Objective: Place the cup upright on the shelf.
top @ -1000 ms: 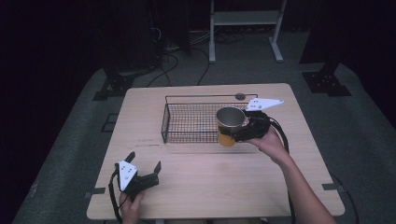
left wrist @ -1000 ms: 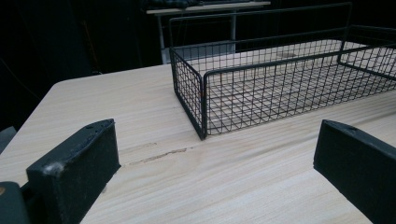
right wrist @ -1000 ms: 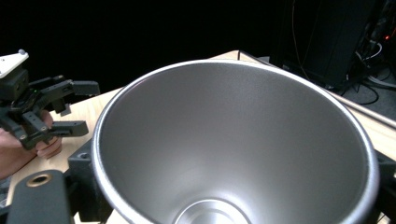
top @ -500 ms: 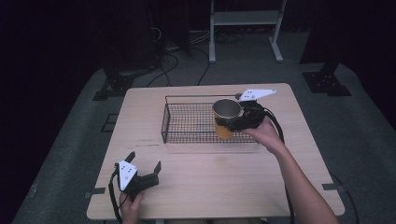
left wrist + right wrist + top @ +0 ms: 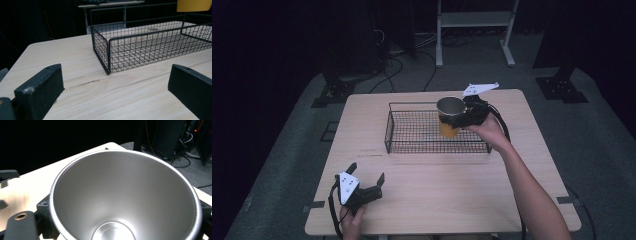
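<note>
Right tongs [image 5: 458, 121] clamped on yellow cup [image 5: 449, 116] above wire basket [image 5: 412, 131], left tongs [image 5: 366, 174] apart on table [image 5: 452, 195]

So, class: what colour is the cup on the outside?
Yellow-orange outside on the cup, with a silver metal inside; the high view shows it best.

Your room's pitch dark, only the table [image 5: 432, 200] is lit from overhead. Cup [image 5: 125, 195] interior glares softly; jaws look blurry up close.
</note>
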Motion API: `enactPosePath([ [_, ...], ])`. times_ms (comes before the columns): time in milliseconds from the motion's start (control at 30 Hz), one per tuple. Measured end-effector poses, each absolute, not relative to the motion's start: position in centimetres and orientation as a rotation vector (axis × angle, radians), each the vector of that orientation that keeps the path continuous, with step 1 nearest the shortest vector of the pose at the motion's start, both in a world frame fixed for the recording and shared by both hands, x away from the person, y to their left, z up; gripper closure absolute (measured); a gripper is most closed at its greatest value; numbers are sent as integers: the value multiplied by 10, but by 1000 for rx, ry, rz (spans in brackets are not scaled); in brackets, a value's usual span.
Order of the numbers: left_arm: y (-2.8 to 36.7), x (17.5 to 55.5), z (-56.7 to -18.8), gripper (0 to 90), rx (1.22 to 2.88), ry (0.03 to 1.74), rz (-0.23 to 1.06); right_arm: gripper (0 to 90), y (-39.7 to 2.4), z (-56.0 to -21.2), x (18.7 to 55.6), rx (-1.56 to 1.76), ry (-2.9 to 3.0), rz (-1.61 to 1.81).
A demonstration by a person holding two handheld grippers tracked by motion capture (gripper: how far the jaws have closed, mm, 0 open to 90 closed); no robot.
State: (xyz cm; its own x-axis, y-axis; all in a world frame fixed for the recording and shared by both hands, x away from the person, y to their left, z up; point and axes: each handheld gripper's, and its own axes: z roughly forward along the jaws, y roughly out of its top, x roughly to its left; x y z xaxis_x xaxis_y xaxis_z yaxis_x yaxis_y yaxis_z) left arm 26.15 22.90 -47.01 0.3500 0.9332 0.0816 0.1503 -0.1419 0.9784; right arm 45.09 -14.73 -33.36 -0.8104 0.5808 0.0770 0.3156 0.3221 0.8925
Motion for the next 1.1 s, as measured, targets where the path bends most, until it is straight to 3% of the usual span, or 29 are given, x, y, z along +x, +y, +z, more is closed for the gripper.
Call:
enactPosePath([
  [1100,230,262,-470,0,1560,1008,932,123,-123,-351,503,752,2430,1476],
])
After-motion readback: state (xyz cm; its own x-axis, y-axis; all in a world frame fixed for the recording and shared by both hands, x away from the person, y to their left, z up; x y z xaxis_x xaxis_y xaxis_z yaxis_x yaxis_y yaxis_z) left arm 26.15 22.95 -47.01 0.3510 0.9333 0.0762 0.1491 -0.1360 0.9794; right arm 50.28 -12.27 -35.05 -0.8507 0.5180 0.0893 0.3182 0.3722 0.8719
